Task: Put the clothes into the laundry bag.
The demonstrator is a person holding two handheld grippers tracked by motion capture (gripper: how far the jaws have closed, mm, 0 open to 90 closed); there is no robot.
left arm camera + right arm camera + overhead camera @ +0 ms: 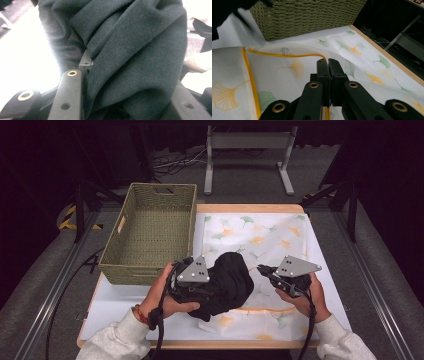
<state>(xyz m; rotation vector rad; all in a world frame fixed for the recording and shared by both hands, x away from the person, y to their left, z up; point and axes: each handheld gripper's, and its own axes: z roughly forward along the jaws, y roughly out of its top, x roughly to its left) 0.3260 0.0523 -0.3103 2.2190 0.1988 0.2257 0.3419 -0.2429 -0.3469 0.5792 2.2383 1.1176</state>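
Left tool (212, 287) clamped on black garment (231, 282), cloth bunched between jaws, draped just ahead of it over counter (115, 312). Right tool (328, 61) closed, pinching yellow-trimmed edge of ginkgo-print mesh bag (287, 67) just right of garment. Woven basket (150, 232) sits left of bag. No readable writing or labels.

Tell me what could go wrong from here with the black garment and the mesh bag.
The left gripper grips only a bunched fold of the black garment, so the loose rest may drag or slip free when lifted. The right gripper pinches just the yellow-trimmed edge of the mesh bag; that thin hold could slip and let the opening close. The basket stands close by and could get bumped.
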